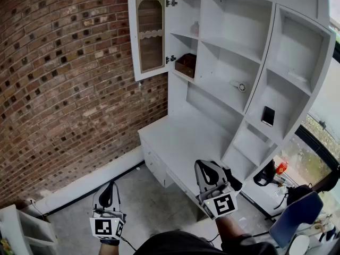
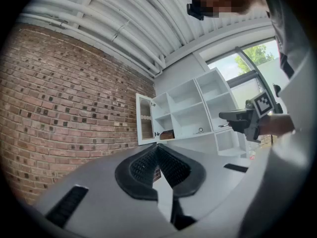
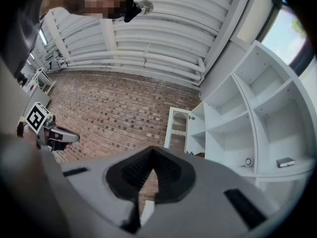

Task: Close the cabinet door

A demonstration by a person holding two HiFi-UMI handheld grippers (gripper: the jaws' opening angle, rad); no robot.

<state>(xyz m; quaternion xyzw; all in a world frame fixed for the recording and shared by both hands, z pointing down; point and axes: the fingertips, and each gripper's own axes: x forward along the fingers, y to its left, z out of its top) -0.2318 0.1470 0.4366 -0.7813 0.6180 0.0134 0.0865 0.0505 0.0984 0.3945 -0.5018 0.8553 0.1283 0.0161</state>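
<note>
The white cabinet door (image 1: 150, 33) with an arched glass pane stands swung open at the top left of the shelf unit, against the brick wall. It also shows in the left gripper view (image 2: 145, 125) and the right gripper view (image 3: 178, 130), far ahead of both. My left gripper (image 1: 110, 186) is low over the floor, shut and empty (image 2: 157, 147). My right gripper (image 1: 204, 166) hovers by the desk's front edge, its tips together with nothing between them (image 3: 151, 151). Neither gripper touches the door.
A white desk (image 1: 180, 137) juts out below the open shelves. A brown box (image 1: 186, 64) sits inside the open compartment, a round white item (image 1: 240, 86) and a dark flat object (image 1: 268, 116) on other shelves. A brick wall (image 1: 64, 78) is on the left and a blue chair (image 1: 297, 217) at the lower right.
</note>
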